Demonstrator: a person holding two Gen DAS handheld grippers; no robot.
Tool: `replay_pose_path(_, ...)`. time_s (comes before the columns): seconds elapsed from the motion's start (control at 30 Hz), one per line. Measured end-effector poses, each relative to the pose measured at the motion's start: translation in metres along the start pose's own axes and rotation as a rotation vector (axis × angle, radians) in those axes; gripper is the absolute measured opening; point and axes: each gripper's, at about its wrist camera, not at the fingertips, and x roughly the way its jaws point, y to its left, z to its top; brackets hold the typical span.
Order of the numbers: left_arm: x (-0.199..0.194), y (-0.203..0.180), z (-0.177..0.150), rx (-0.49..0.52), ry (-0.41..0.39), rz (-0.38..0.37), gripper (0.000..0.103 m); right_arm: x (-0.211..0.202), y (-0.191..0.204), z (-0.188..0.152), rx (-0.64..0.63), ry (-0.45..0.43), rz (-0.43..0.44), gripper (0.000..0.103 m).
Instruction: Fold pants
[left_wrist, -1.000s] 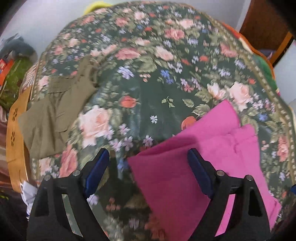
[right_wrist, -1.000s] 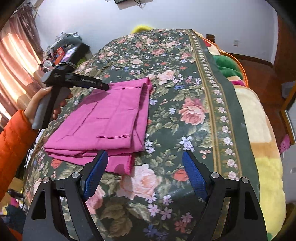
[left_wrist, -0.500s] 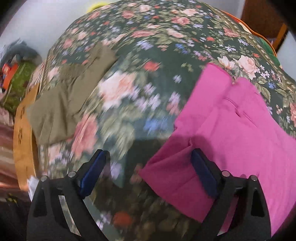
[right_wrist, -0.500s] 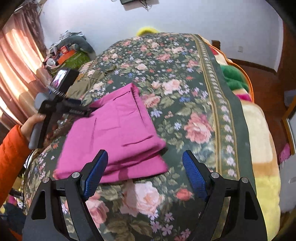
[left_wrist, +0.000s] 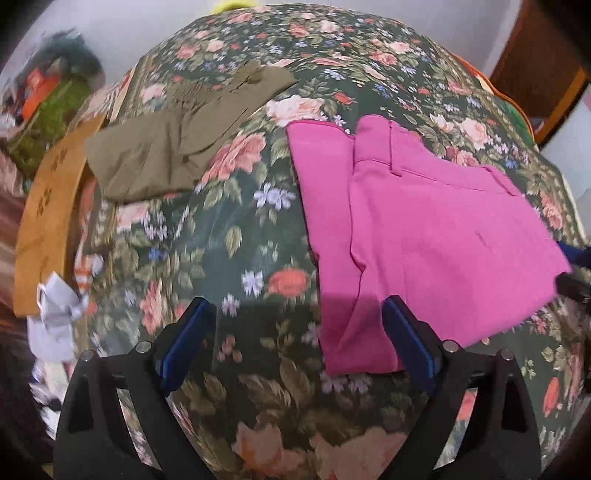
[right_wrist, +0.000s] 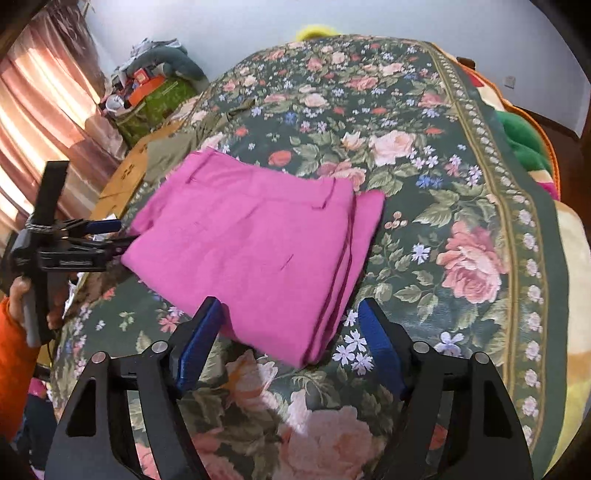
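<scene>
A bed fills most of the room, spread with a dark green floral cover (right_wrist: 424, 155) of pink roses and a pale patterned border. Beneath it at the far edge a yellow and green blanket (right_wrist: 524, 136) shows. The wall (right_wrist: 258, 22) behind is plain pale blue-white. Pinkish curtains (right_wrist: 40, 99) glow with daylight on one side. Next to them a heap of clutter (right_wrist: 155, 85) sits in the corner, with a brown cardboard box (left_wrist: 48, 206) by the bed. Dark wooden furniture (left_wrist: 535, 59) stands opposite.
</scene>
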Motion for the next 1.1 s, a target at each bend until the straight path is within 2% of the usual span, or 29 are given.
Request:
replay_pose_path(0.13, -0.009, 0.004, -0.006, -0.028, -0.029, -0.003, 0.092, 0.001, -0.005, 0.004, 0.011, 0.002, -0.005, 0.069)
replay_pose_path(0.2, -0.015, -0.001, -0.007, 0.007, -0.053, -0.005, 0.069, -0.002, -0.005, 0.006, 0.011, -0.003, -0.017, 0.069)
replay_pose_path(0.3, -0.019, -0.011, -0.011, 0.072, -0.071, 0.012, 0.045, -0.004, -0.007, 0.009, 0.004, -0.014, -0.033, 0.068)
replay_pose_path(0.33, -0.019, -0.014, -0.013, 0.084, -0.073, 0.010, 0.042, -0.001, -0.007, 0.009, 0.002, -0.007, -0.036, 0.067)
replay_pose_path(0.4, -0.019, -0.018, -0.015, 0.097, -0.080, 0.010, 0.030, 0.005, -0.008, 0.008, 0.001, 0.021, -0.018, 0.053)
replay_pose_path(0.47, -0.018, -0.020, -0.017, 0.100, -0.086, 0.023, 0.028, 0.010, -0.007, 0.004, -0.008, 0.039, 0.014, 0.045)
replay_pose_path(0.6, -0.017, -0.022, -0.025, 0.095, -0.098, 0.049, 0.027, 0.008, -0.001, 0.000, -0.058, 0.040, 0.006, 0.032)
replay_pose_path(0.9, -0.024, -0.011, -0.027, -0.007, -0.096, 0.029, 0.028, 0.004, 0.001, 0.003, -0.096, 0.083, -0.013, 0.032)
replay_pose_path(1.1, -0.047, -0.003, -0.007, -0.012, -0.142, 0.011, 0.029, -0.012, -0.003, 0.019, -0.096, 0.036, -0.050, 0.033)
